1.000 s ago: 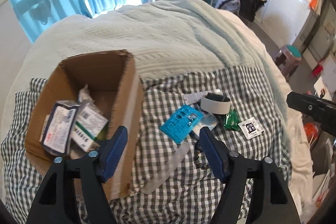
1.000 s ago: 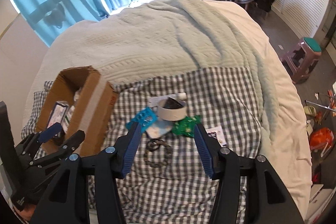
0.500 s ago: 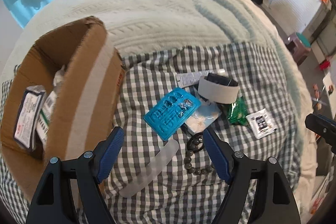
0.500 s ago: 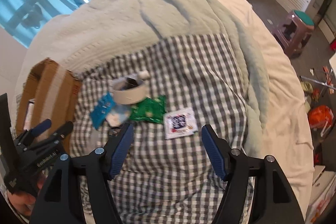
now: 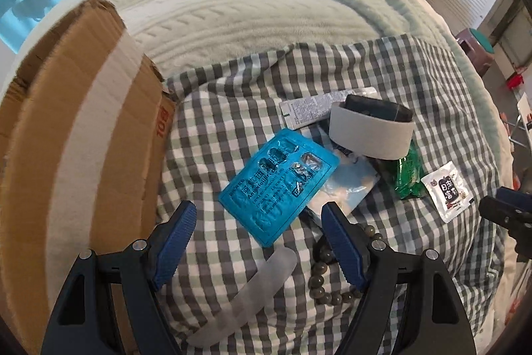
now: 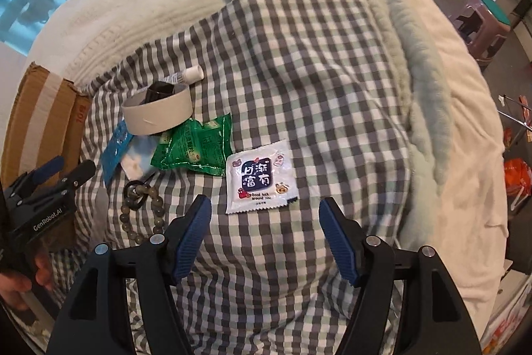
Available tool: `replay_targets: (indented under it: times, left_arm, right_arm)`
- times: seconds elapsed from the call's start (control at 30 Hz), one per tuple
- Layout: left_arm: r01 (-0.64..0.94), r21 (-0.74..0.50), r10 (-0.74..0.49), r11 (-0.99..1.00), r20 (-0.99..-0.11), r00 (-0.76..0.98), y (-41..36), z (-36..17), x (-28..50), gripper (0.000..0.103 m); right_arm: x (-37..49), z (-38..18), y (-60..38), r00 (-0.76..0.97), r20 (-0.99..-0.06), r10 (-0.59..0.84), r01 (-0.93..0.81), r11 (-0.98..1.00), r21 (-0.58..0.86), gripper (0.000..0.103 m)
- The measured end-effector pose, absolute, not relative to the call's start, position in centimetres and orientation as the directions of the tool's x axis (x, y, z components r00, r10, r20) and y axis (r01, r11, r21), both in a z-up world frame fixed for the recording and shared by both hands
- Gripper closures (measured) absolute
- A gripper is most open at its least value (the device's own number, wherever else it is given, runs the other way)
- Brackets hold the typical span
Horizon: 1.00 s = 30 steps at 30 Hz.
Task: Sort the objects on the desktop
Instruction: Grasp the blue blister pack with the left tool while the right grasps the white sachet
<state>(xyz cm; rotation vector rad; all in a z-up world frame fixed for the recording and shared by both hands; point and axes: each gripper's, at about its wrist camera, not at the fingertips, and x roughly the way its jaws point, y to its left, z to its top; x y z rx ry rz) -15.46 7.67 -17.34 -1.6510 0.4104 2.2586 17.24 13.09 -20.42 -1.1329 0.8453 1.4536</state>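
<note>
My left gripper (image 5: 257,215) is open and hangs close over the lower corner of a blue blister pack (image 5: 279,185) on the checked cloth. Its right finger (image 5: 339,238) is above a bead bracelet (image 5: 329,275). A translucent strip (image 5: 252,285) lies below the pack. My right gripper (image 6: 266,205) is open, with a white printed sachet (image 6: 257,177) just ahead between its fingers, not touched. Left of the sachet lie a green packet (image 6: 196,148), a tape roll (image 6: 156,118) and a small tube (image 6: 188,75). The left gripper (image 6: 63,168) shows at that view's left edge.
A cardboard box (image 5: 83,138) stands at the left, its taped wall facing me and its inside hidden. A pale green blanket (image 5: 266,5) covers the bed beyond the checked cloth (image 6: 316,72). A stool (image 6: 482,19) and floor clutter lie past the bed's right edge.
Both grippers have sunk toward the cloth. The left one slid off the box toward the blister pack. The right one shifted from over the bracelet to the white sachet and spread its jaws wider.
</note>
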Motion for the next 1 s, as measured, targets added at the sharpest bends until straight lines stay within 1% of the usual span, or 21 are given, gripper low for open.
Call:
replay_targets:
  times: [0.2, 0.23, 0.37, 0.5, 0.73, 0.87, 0.97, 1.0]
  left_arm:
    - [-0.444, 0.065, 0.072, -0.893, -0.956, -0.285, 7.4, -19.6, -15.7, 0.023]
    - [-0.446, 0.066, 0.070, -0.893, -0.957, -0.282, 7.3, -20.0, -15.8, 0.023]
    - [-0.445, 0.058, 0.073, -0.894, -0.960, -0.271, 7.1, -21.2, -16.4, 0.023]
    - [-0.461, 0.065, 0.070, -0.885, -0.960, -0.270, 7.4, -22.0, -16.5, 0.023]
    - [-0.463, 0.057, 0.080, -0.885, -0.959, -0.271, 7.8, -23.0, -17.1, 0.022]
    - [-0.484, 0.075, 0.057, -0.872, -0.966, -0.252, 8.2, -23.6, -17.3, 0.022]
    - [-0.493, 0.070, 0.068, -0.867, -0.964, -0.257, 8.3, -23.6, -17.3, 0.033]
    - [-0.494, 0.060, 0.078, -0.867, -0.964, -0.253, 8.3, -23.5, -17.3, 0.038]
  right_arm:
    - [16.9, -23.0, 13.7, 0.008, -0.955, 0.295, -0.972, -0.223, -0.077, 0.034]
    - [16.8, -23.2, 13.7, 0.019, -0.956, 0.294, -0.981, -0.179, -0.074, 0.034]
    - [16.6, -24.2, 14.1, 0.019, -0.957, 0.288, -0.978, -0.193, -0.078, 0.033]
    - [16.1, -24.7, 14.4, 0.051, -0.947, 0.318, -0.969, -0.213, -0.123, 0.025]
    - [16.0, -26.0, 14.9, 0.070, -0.941, 0.330, -0.966, -0.213, -0.146, 0.024]
    - [15.3, -26.4, 15.0, 0.079, -0.937, 0.340, -0.951, -0.257, -0.174, 0.024]
    - [15.2, -26.5, 15.2, 0.084, -0.934, 0.348, -0.946, -0.267, -0.185, 0.025]
    - [15.2, -26.5, 15.3, 0.080, -0.934, 0.348, -0.947, -0.266, -0.180, 0.026]
